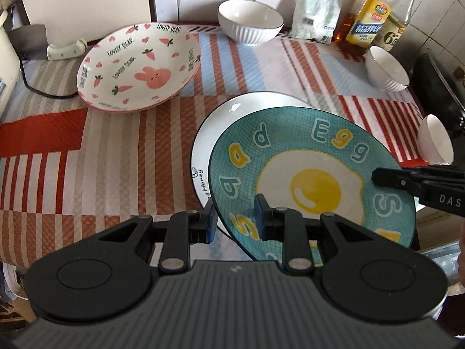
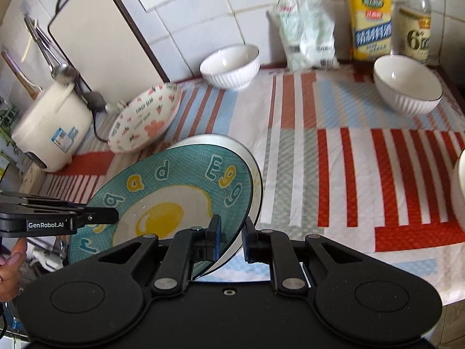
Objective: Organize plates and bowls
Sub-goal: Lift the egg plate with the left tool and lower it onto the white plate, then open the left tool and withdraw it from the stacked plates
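Note:
A teal plate with a fried-egg picture is held tilted above a white plate on the striped cloth. My left gripper is shut on the teal plate's near-left rim. My right gripper is shut on the opposite rim; it shows from the right in the left wrist view. A pink rabbit plate lies at the back left. Three white ribbed bowls stand at the back and right.
Oil and vinegar bottles and a white bag stand against the tiled back wall. A rice cooker with its cord, a cutting board and hanging utensils are at the far left. A dark stove edge is on the right.

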`<state>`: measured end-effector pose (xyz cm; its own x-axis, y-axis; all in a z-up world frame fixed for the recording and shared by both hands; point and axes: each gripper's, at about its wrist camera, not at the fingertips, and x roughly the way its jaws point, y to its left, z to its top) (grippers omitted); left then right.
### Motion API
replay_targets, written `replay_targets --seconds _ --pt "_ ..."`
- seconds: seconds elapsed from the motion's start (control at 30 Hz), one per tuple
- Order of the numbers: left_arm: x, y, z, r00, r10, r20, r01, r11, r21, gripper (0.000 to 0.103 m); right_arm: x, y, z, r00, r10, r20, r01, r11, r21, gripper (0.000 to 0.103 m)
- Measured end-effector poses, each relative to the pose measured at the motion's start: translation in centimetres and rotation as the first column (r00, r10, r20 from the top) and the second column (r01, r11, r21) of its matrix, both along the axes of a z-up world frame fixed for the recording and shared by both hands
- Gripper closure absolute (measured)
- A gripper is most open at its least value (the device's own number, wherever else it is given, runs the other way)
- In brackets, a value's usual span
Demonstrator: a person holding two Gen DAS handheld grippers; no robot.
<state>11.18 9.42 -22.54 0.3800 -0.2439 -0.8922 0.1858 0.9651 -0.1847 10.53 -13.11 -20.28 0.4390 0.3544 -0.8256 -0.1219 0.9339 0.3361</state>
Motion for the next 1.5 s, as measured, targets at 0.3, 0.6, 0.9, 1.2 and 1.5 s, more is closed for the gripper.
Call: replay_targets --seconds 0.3,0.6,0.9,1.2,1.5 --pt "1.2 -0.2 -1.9 1.0 0.007 -0.02 -0.007 1.0 -0.005 0.079 1.3 0.5 -1.7 0.999 0.018 -0.035 -0.02 0.999 -0.044 0.083" --pt "2.0 -0.2 -2.6 0.999 0.009 -0.036 -0.009 1.0 -0.01 0.079 1.8 1.1 -2.3 0.998 0.048 -0.026 -0.051 0.994 -0.097 0.081" --pt "1.7 -0.4 -3.4 0.997 -0.002 -0.071 0.001 1.0 -0.016 0.079 1.7 1.4 -2.7 0.996 0.092 -0.013 -0.093 0.984 -0.154 0.077" --pt "2.5 -0.9 -3.4 0.998 0.016 -0.063 -0.014 0.999 0.039 0.079 1.7 1.5 -3.9 0.996 0.088 -0.026 -0.091 0.984 -0.15 0.074" --pt "3.8 -1.0 -3.5 0.998 0.049 -0.034 -0.046 0.995 0.087 0.079 2.9 2.5 -4.8 0.994 0.101 -0.031 -0.105 0.979 -0.173 0.071"
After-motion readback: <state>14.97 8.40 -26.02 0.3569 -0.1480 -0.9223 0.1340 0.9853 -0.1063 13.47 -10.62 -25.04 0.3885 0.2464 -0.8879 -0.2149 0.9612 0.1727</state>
